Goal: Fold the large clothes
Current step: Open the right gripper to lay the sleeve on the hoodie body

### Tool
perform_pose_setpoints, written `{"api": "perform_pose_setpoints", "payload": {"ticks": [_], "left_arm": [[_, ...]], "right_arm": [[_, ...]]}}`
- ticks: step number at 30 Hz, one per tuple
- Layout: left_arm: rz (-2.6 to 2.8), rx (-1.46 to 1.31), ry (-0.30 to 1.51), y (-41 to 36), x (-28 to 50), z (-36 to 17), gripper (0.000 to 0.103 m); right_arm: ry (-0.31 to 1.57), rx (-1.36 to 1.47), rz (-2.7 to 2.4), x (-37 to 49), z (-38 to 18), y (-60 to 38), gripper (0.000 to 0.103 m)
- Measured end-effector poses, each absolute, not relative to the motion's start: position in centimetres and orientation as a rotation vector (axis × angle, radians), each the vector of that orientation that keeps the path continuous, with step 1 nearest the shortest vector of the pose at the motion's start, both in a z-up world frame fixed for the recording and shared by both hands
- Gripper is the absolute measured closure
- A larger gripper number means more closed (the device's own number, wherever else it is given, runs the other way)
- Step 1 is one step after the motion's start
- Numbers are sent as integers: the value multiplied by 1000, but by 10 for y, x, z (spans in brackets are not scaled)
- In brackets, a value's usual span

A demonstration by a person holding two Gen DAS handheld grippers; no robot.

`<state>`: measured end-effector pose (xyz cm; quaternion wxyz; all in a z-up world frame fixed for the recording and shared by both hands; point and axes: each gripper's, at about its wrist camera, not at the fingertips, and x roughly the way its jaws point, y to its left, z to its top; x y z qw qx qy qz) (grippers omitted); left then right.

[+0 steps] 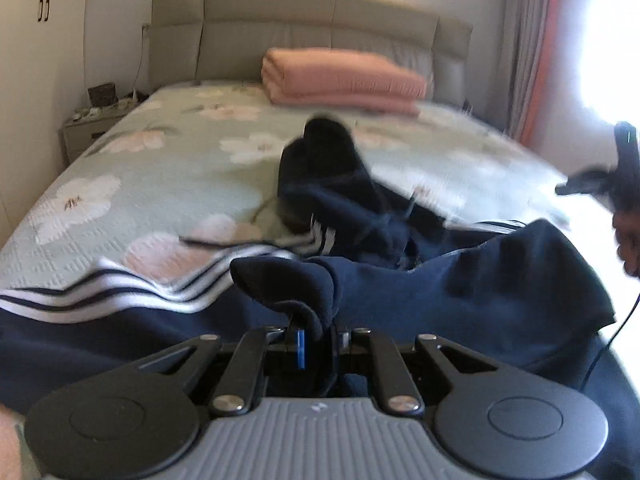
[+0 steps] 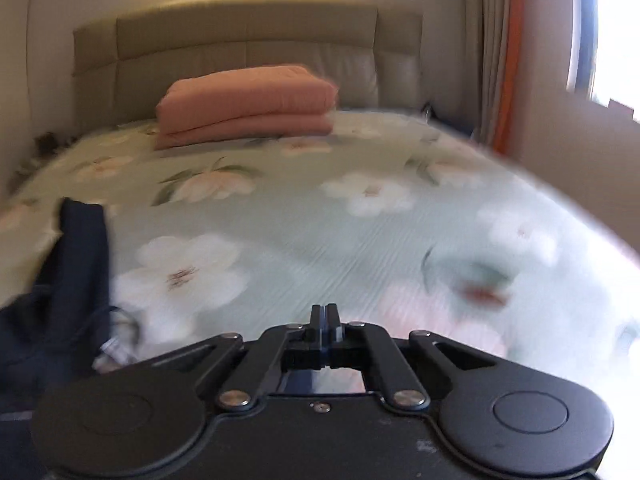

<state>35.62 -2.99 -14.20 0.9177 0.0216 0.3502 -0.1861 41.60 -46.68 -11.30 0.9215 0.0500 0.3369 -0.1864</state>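
Observation:
A navy garment with white stripes [image 1: 460, 284] lies bunched across the near part of the bed [image 1: 160, 168]. My left gripper [image 1: 314, 332] is shut on a fold of the navy cloth, which wraps over its fingertips. My right gripper [image 2: 325, 320] is shut with nothing between its fingers, above the floral bedspread [image 2: 340, 232]. A part of the navy garment [image 2: 76, 264] lies at the left edge of the right wrist view. The right gripper also shows at the right edge of the left wrist view [image 1: 616, 168], blurred.
A folded pink quilt [image 1: 340, 80] lies at the head of the bed against the padded headboard [image 1: 304, 16]. A nightstand [image 1: 90, 124] stands at the left. Curtains [image 1: 528, 56] and a bright window are at the right.

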Motion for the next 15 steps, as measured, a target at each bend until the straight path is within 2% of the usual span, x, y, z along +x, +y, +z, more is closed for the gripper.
{"api": "perform_pose_setpoints", "payload": {"ticks": [5,6,7,9,13,15], "left_arm": [[-329,3,806,-26,372,-188,90],[-338,-20,803,-21,372,-189,90],[-345,-37,799,-16,371,-189,90],[-348,-52,797,-10,370,-188,90],[-352,-41,798,-11,367,-184,90],[-357,-46,814,-8,366,-186,89]], "right_arm": [[752,186,-321,408,-139,-482,101],[765,234,-271,397,-140,-482,93],[781,271,-223,387,-140,-479,89],[814,279,-128,364,-138,-462,89],[856,105,-64,311,-144,-405,89],[918,-26,-137,295,-170,-393,90]]}}
